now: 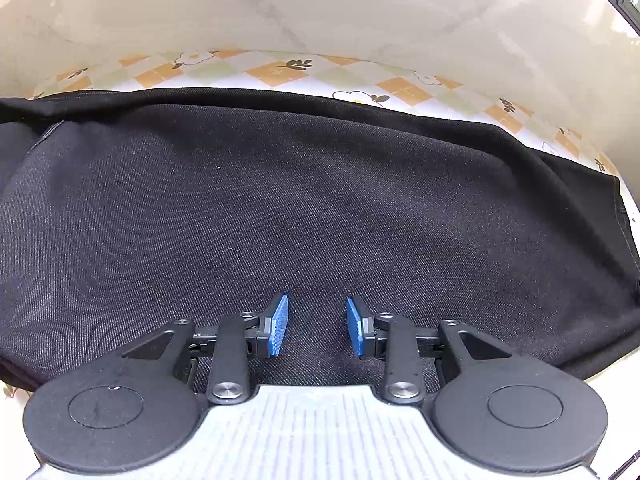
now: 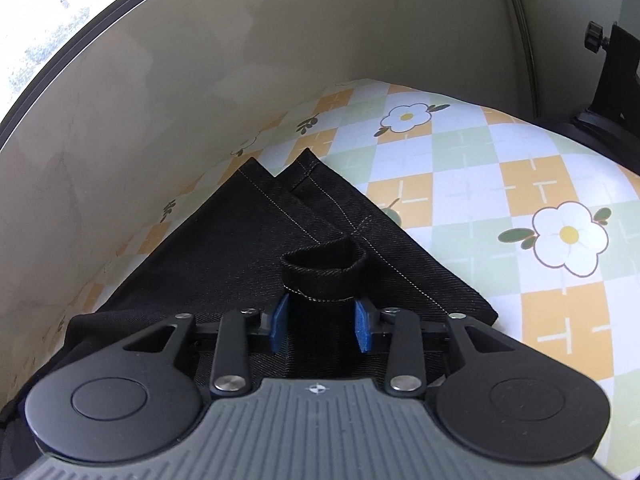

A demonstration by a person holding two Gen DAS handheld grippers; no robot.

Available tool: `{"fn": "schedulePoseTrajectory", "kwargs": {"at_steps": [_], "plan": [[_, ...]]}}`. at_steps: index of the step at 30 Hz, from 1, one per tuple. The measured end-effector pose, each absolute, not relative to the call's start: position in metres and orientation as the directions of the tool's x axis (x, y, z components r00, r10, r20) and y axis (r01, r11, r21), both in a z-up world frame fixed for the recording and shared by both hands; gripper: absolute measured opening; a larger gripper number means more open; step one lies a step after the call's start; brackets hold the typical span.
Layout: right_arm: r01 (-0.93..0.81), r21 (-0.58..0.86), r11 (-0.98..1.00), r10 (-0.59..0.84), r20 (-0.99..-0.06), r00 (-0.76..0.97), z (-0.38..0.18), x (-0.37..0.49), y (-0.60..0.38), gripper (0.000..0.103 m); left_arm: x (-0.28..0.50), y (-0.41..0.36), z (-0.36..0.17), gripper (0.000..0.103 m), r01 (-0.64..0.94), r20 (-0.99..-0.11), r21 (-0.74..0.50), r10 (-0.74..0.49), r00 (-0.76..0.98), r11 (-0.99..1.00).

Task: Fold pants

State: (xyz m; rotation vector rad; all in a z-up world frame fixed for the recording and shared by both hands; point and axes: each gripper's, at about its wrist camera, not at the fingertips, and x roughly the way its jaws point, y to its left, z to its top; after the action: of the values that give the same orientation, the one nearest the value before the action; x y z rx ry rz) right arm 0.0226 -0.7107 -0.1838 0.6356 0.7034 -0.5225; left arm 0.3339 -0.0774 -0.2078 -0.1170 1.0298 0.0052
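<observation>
Black denim pants (image 1: pixel 304 208) lie spread across a bench covered in a flowered, orange-and-green checked cloth (image 2: pixel 500 184). The left gripper (image 1: pixel 317 326) hovers over the fabric, blue pads spread and empty. The right gripper (image 2: pixel 321 322) pinches a raised fold of the hem.

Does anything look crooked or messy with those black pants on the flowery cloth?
Slightly. In the right wrist view, the two leg hems don't line up: their corners sit staggered, one poking past the other. The right gripper pinches a bunched-up fold of the pants. Under the left gripper the fabric lies smooth on the tablecloth.
</observation>
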Motion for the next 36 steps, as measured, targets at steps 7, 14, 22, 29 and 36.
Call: {"fn": "schedulePoseTrajectory", "kwargs": {"at_steps": [7, 14, 22, 29, 36], "plan": [[0.637, 0.402, 0.658, -0.308, -0.628, 0.715, -0.126, 0.005, -0.718, 0.009, 0.336, -0.071, -0.208, 0.034, -0.100, -0.858, -0.123, -0.055, 0.511, 0.987], [0.683, 0.264, 0.681, -0.393, -0.655, 0.646, -0.105, -0.014, -0.718, 0.008, 0.342, -0.057, -0.207, 0.033, -0.199, -0.865, -0.172, -0.052, 0.499, 0.965], [0.787, 0.275, 0.552, -0.275, -0.831, 0.484, -0.171, -0.047, -0.734, 0.014, 0.341, -0.067, -0.207, 0.033, -0.127, -0.865, -0.147, -0.066, 0.498, 0.981], [0.684, 0.177, 0.708, -0.346, -0.757, 0.554, -0.129, -0.021, -0.737, 0.028, 0.344, -0.064, -0.207, 0.034, -0.141, -0.862, -0.168, -0.076, 0.501, 0.976], [0.420, 0.020, 0.907, -0.289, -0.696, 0.657, -0.134, 0.079, -0.735, 0.035, 0.359, -0.049, -0.199, 0.033, -0.273, -0.857, -0.223, -0.056, 0.512, 0.936]]}}
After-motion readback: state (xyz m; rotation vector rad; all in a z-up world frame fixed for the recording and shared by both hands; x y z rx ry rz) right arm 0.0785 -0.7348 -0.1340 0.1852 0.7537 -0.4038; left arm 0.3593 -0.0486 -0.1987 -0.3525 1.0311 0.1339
